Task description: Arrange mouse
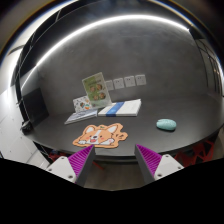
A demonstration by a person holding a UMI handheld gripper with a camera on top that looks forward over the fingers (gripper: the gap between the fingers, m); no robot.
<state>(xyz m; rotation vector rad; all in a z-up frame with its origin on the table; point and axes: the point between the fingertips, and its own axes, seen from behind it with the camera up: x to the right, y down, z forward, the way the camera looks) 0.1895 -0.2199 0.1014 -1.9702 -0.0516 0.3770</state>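
Note:
A pale teal mouse (166,124) lies on the dark table (150,100), beyond my fingers and off to the right. An orange corgi-shaped mouse mat (101,134) lies flat just ahead of my fingers, a little left of centre. My gripper (112,160) is open and empty, raised above the table's near edge. Its purple pads (82,159) stand wide apart, with bare table showing between them. The mouse is well apart from the mat, roughly a mat's width to its right.
A flat booklet (103,110) lies beyond the mat, with an upright green card (95,88) behind it. Several white sockets (128,81) sit on the back wall. A dark chair (33,106) stands at the far left.

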